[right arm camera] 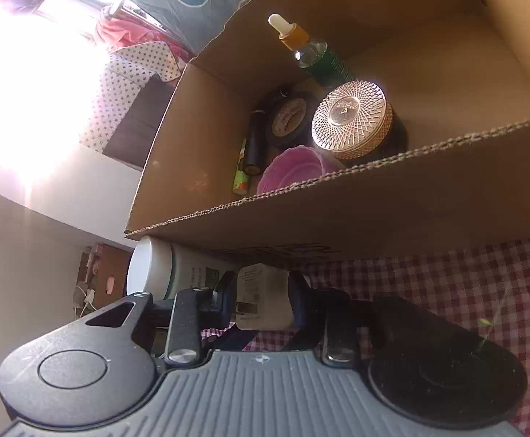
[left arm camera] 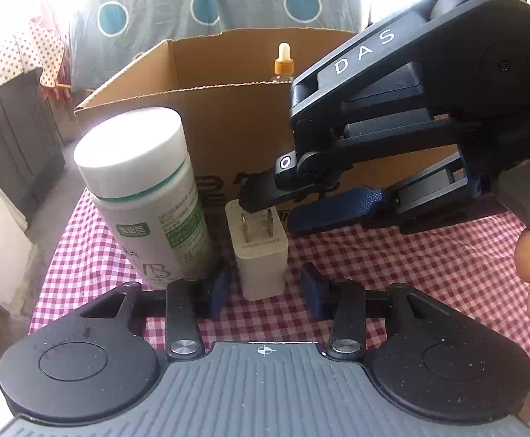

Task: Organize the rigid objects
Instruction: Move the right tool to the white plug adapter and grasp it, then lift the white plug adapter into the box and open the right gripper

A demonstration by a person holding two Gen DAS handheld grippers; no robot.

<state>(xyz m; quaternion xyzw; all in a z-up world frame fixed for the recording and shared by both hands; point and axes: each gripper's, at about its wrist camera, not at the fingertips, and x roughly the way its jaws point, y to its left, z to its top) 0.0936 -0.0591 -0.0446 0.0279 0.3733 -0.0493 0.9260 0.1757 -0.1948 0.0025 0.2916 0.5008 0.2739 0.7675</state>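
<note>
- Charger stands prongs-up on the checked cloth, beside the white bottle; both remain outside the box.
- Dropper bottle and tin already lie boxed.
- Left gripper straddles the charger, pads apart from it; right gripper clamps it.

Charger right of bottle, before box.

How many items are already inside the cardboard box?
6 visible: dropper bottle at the back, gold-lidded jar in front of it, tape roll beside the jar, pink dish nearest, black tube and green stick alongside. The near wall may hide more.
</note>
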